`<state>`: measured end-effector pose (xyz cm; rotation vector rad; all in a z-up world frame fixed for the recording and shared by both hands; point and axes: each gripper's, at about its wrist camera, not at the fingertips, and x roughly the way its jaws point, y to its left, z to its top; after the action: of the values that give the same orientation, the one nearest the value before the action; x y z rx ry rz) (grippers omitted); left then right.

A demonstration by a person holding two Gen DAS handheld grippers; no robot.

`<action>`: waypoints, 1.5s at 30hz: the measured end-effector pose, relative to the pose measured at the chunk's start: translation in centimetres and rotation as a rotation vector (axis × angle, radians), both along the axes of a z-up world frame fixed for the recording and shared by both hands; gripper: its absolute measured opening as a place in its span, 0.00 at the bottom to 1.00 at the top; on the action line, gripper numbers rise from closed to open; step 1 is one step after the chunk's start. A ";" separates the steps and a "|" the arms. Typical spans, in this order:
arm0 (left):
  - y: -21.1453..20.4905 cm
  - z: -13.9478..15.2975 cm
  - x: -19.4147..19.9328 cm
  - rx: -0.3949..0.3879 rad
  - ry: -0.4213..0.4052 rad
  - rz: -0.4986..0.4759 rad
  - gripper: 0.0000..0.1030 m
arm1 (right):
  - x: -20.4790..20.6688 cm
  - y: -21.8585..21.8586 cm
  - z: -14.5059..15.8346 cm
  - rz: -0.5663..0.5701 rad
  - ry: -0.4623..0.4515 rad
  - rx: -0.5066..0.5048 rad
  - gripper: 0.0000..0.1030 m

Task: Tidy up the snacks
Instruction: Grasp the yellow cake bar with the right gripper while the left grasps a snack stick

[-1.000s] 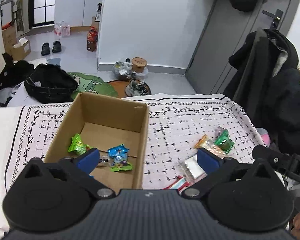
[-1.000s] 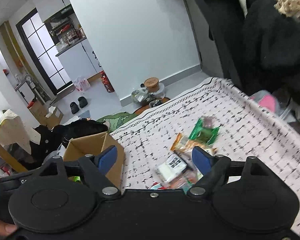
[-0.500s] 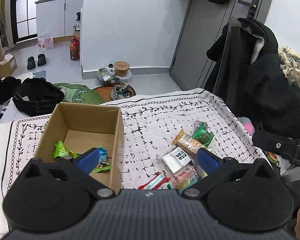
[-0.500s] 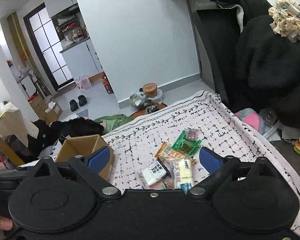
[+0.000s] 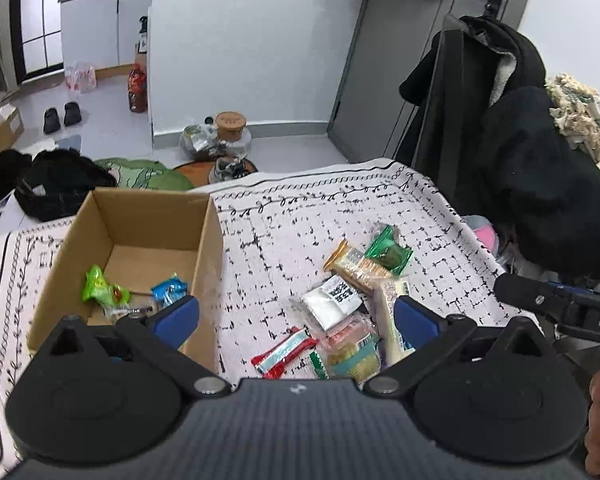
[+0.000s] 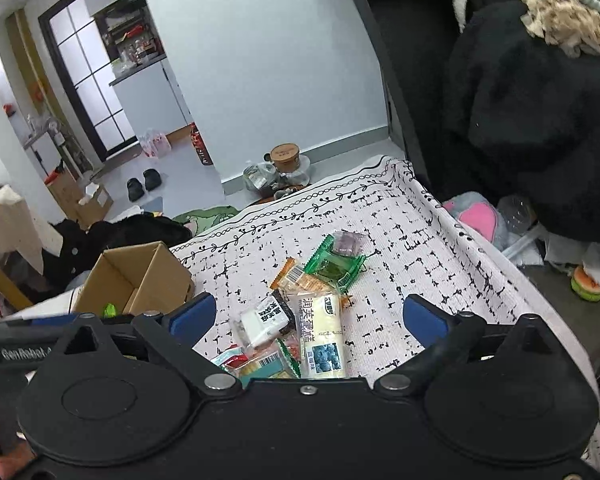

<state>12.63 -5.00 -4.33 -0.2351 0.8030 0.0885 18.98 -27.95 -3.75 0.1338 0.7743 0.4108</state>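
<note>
An open cardboard box [image 5: 140,216] stands on the left of the patterned tablecloth [image 5: 300,220]; a green packet [image 5: 100,290] and a blue packet [image 5: 168,290] lie inside. To its right lies a pile of snacks: a green wrapper [image 5: 388,250], an orange cracker pack [image 5: 352,266], a white packet [image 5: 332,306] and a red stick [image 5: 284,352]. My left gripper [image 5: 296,318] hovers open over the pile's near edge, holding nothing. My right gripper [image 6: 308,315] is opening its jaws above a cream pack [image 6: 320,332], and its pads touch nothing. The box [image 6: 140,276] is at its left.
Black coats [image 5: 540,160] hang over a chair past the table's right edge, with a pink plush [image 6: 476,216] below them. The right gripper's body [image 5: 560,304] juts in at the right of the left wrist view. Bags, shoes and jars litter the floor beyond the far edge.
Both grippers have moved right, from the box toward the snack pile, which now sits between their fingers. The right gripper's jaws have spread wider.
</note>
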 end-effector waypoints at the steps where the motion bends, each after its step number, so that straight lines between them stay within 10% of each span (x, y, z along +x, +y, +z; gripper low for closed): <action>1: -0.1 -0.4 0.1 0.002 0.008 0.000 1.00 | 0.1 -0.1 -0.3 -0.005 0.008 0.007 0.98; 26: -2.7 -10.0 4.1 -0.102 0.065 -0.061 0.92 | 3.8 0.1 -6.8 -0.029 0.235 0.004 0.79; 45: -3.0 -14.1 5.8 -0.249 0.139 -0.082 0.45 | 6.8 1.5 -10.6 0.002 0.314 -0.017 0.76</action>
<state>18.44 -8.00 -18.40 -0.4338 0.9619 -0.0739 25.76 -26.43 -14.39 0.1840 1.0870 0.3898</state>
